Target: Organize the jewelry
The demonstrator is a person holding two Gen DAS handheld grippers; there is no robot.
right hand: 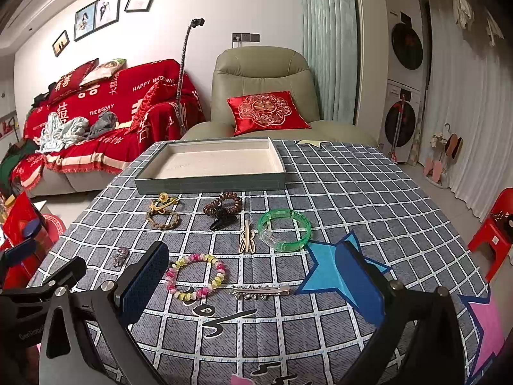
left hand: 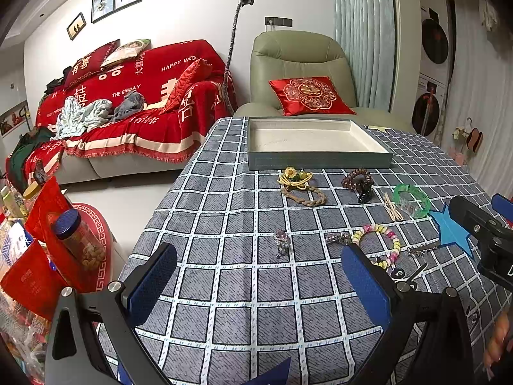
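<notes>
Right tongs (right hand: 253, 288): pads spread wide, nothing between them, hovering low over the checked blue-grey tabletop (right hand: 368, 192). Left tongs (left hand: 259, 282): likewise apart and empty, over bare cloth.

Nearest, between the right pads: pastel pink-and-yellow beaded bracelet (right hand: 195, 276), lying flat as a ring. Just beside it, toward the right pad, silver rhinestone hair clip (right hand: 260, 291), long axis crosswise to the tongs, plain end pointing at the right pad.

Beyond: cream slotted hair clip (right hand: 247, 241), long axis running away from the tongs; translucent green plastic bangle (right hand: 284, 228).

Farther: brown spiral hair tie (right hand: 223, 203); braided tan cord bracelet (right hand: 163, 215).

Farthest: shallow grey tray with cream lining (right hand: 211, 183), empty. Judgement: pieces were spread apart for single picks; the tray is the destination.
</notes>
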